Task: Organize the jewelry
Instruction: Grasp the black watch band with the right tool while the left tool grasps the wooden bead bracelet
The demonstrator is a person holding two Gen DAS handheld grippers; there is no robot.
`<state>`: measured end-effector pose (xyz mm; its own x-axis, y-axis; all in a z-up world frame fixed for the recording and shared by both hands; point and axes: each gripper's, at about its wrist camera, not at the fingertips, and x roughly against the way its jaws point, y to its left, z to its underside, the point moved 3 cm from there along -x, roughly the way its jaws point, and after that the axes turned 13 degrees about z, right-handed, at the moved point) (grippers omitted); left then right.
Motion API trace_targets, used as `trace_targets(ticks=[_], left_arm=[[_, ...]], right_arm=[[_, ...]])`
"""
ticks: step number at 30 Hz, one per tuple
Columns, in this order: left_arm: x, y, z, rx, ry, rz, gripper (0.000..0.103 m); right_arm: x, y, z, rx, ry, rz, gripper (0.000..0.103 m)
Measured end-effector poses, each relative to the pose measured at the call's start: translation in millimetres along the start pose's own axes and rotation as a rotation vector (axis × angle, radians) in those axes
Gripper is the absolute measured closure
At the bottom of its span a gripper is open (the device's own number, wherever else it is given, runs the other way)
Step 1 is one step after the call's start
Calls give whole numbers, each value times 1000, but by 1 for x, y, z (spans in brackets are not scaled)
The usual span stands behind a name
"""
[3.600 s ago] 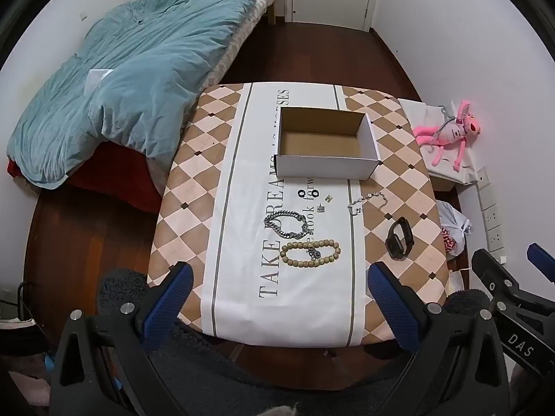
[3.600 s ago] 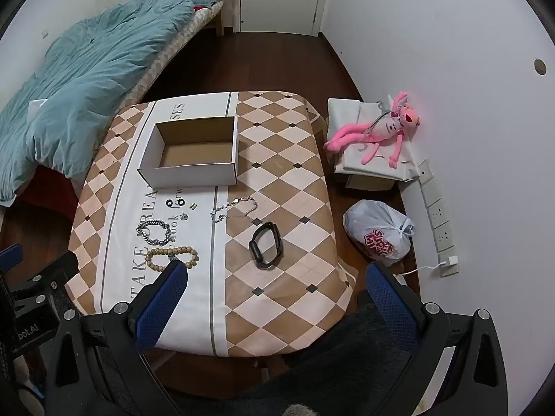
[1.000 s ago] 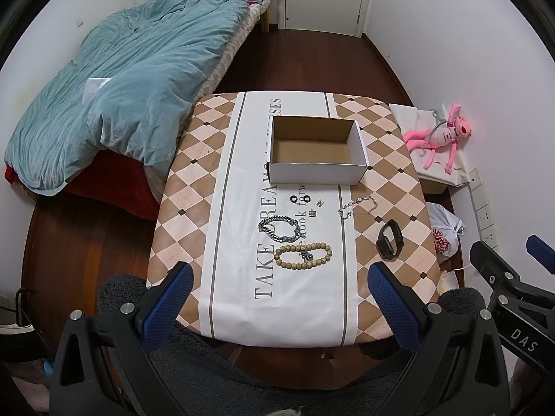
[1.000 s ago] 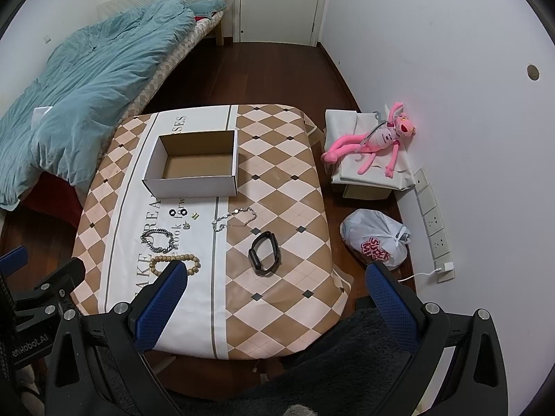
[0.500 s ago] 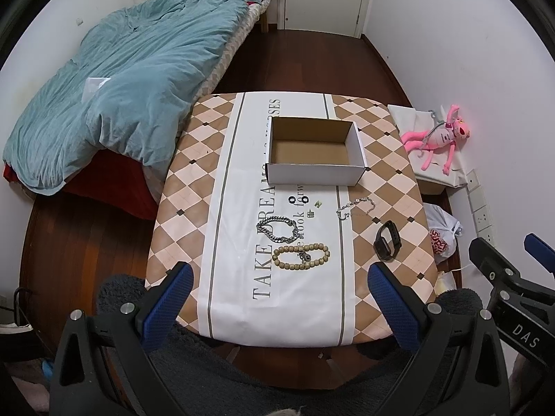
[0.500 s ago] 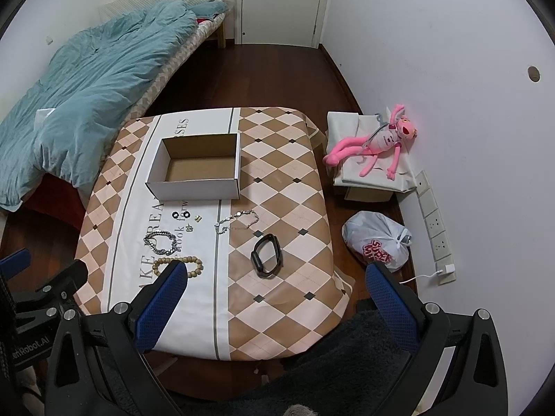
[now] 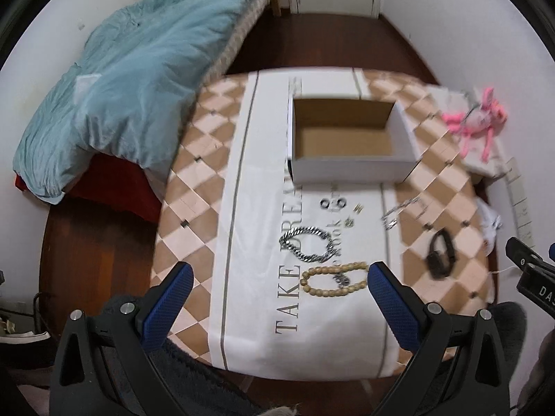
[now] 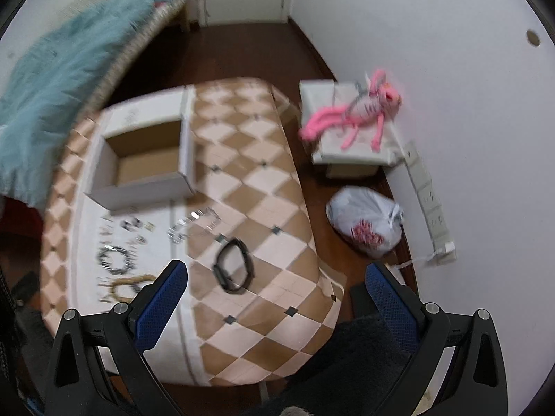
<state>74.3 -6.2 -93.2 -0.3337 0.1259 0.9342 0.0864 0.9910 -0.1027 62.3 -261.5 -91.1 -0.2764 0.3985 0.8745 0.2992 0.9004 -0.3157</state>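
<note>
Both hand-held grippers hover above the near edge of a small table (image 7: 194, 208), each with its blue-padded fingers spread wide and nothing between them; the left gripper (image 7: 275, 286) frames the white centre strip of the tablecloth, and the right gripper (image 8: 275, 282) sits over the checkered brown-and-cream part. Nearest the left gripper lies a wooden bead bracelet (image 7: 333, 279); just beyond it, close by, lies a silver chain bracelet (image 7: 308, 244). To the right of these, apart from them, a black band (image 8: 233, 269) rests on the checkers. Farther on, two small dark rings (image 7: 332, 203) sit side by side, with tiny gold-coloured pieces (image 7: 357, 209) just right of them, too small to identify; a thin silver chain (image 7: 402, 209) is loosely strewn further right. Behind all the jewelry stands an open white cardboard box (image 7: 350, 170) with a brown interior, empty. Beyond the table, a bed with a teal duvet (image 7: 131, 79) is at the left; a pink plush toy (image 8: 357, 112) lies on a low white stand at the right, with a tied plastic bag (image 8: 366, 225) on the floor near it.
</note>
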Motion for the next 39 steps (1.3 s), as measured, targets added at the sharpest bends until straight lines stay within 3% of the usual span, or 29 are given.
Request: trace_targets(ticks=[4,8,17,20,23,25,26,30,33,35,39], left_arm=[[-43,3,7,-9,83,-16,0],[-75,6,13,-12,139,-25,0],[-116,22,17,25,197,-44,0],[-118,28,20,48,202,-27,1],[-119,37,27,70,212,-2,1],[-119,46,33,91,218,23,1],[-118,49,37,106,224,36,1],[-117,59,47,138,225,105,1],[-122,58,52,142,225,152,11],[-127,53,53,136,234,175,27],[-135,46,56,93,236,163,41]], right_arm=[[-60,15,10,17,98,21,0],[-102,31,24,32,171,18,8],[-135,50,41,30,230,-25,26],[-139,56,44,41,231,-42,39],[-143,66,47,67,242,-56,63],[-139,72,48,74,227,-76,86],[-138,75,50,81,228,-82,93],[-127,80,56,65,222,-143,96],[-120,83,60,58,220,-166,96],[-118,85,62,58,218,-172,96],[-116,87,66,55,229,-176,96]])
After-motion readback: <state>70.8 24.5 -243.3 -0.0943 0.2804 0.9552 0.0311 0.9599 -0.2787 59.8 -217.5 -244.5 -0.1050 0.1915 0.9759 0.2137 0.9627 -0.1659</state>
